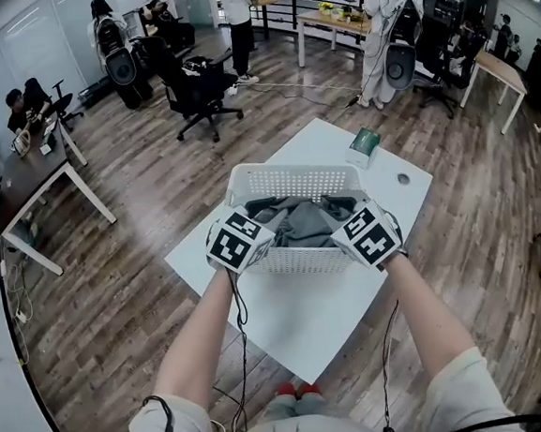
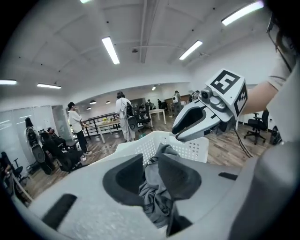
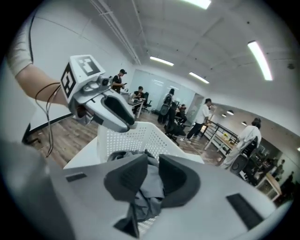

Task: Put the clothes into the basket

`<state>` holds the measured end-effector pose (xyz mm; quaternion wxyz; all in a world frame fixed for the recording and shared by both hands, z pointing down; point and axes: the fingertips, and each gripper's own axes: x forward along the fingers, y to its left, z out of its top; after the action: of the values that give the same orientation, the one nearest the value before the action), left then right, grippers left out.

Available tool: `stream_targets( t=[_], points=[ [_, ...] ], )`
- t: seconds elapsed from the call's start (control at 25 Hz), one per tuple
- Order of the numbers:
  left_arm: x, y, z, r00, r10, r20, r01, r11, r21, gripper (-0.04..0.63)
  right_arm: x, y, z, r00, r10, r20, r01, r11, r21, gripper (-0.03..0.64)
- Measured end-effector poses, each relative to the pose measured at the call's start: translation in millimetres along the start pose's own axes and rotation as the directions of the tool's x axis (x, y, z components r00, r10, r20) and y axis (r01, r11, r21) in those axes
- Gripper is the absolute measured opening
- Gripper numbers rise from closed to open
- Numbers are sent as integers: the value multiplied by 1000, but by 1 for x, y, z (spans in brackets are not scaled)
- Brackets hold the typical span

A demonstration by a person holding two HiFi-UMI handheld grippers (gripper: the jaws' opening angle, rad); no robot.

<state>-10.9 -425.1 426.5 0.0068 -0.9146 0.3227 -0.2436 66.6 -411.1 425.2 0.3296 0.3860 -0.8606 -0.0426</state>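
The left hand-held gripper (image 2: pixel 150 161) has its jaws drawn narrow on a fold of grey clothing (image 1: pixel 304 221), the dark pads pressing the cloth from both sides so that it bunches up and hangs down between them. The right hand-held gripper (image 3: pixel 153 164) does the same with its own jaws, set close together on another fold of the same grey fabric. Both sit at the near rim of the white perforated basket (image 1: pixel 290 171), the left one at the basket's near left corner and the right one at its near right corner, each pointing in over the basket and somewhat downward. The clothing lies inside the basket, filling most of it, with a darker piece toward the far wall; it may be one garment or several, which the crumpled folds do not make clear. The basket stands on a white surface (image 1: pixel 308 320). Beyond the basket's far right corner a small green box (image 1: pixel 365 143) rests on that surface, and to the right of the basket there is a small round fitting (image 1: pixel 403 179).
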Motion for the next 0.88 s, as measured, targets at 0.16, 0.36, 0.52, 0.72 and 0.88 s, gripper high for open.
stream_targets(
  t=[0.16,0.36,0.52,0.72,0.88],
  points=[
    [-27,-18,9,989,91,119,-82,994,-78,13,-29,9,19,983,-132,125,122,989,84,30],
    [-68,-44,21,962,196,187,-172,975,-139,12,-74,28,40,933,-263,245,200,947,253,15],
    [-114,-81,39,941,237,241,-204,967,-155,11,-127,62,56,896,-306,323,190,920,343,15],
    [-152,-138,29,938,252,240,-228,966,-123,12,-166,123,37,913,-283,294,177,924,340,14],
    [-165,-156,15,941,250,229,-218,964,-154,11,-171,144,20,926,-267,268,163,920,356,14]
  ],
)
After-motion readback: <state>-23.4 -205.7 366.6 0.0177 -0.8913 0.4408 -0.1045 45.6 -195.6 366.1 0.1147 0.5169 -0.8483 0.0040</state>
